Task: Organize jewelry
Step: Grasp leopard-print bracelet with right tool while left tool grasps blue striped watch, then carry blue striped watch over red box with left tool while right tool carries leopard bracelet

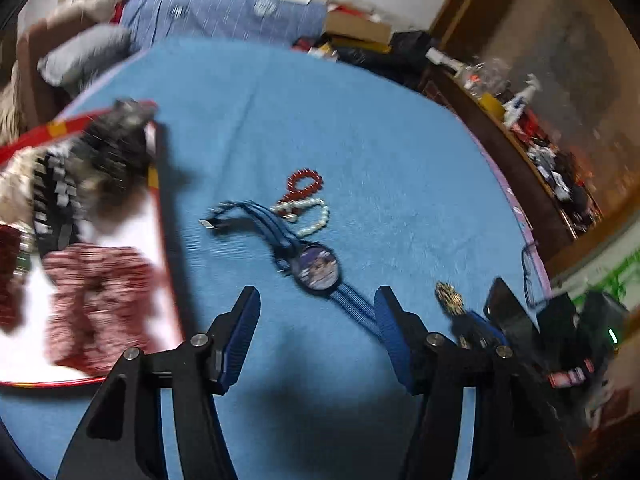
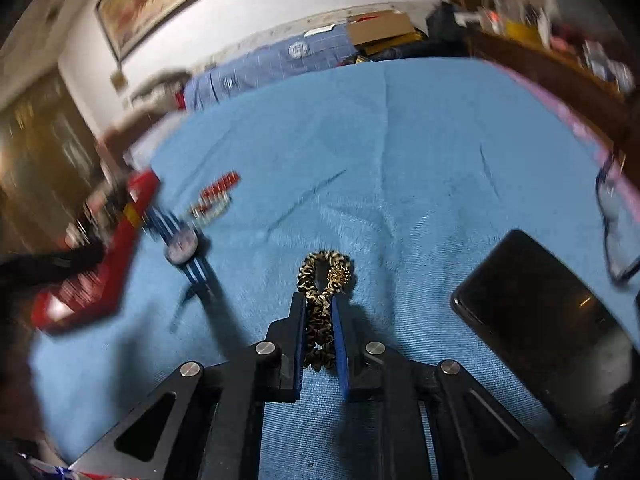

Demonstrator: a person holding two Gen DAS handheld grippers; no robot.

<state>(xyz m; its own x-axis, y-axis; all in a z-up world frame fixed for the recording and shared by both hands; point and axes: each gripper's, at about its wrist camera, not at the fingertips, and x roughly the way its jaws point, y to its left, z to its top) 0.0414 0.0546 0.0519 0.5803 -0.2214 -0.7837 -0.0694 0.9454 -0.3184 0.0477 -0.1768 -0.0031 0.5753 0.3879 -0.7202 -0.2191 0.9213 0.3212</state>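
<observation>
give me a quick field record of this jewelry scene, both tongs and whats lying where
surface: blue towel
left tongs: open, empty, above the towel
right tongs: shut on leopard-print scrunchie
watch: blue striped strap, on the towel ahead of left tongs
red bead bracelet: beyond the watch
pearl bracelet: touching the red one
red-rimmed tray: left, holds red scrunchies
phone: dark, right of right tongs

Leopard scrunchie [image 2: 320,312] pinched upright, watch [image 1: 318,268], bead bracelets [image 1: 306,184] flat on blanket
</observation>
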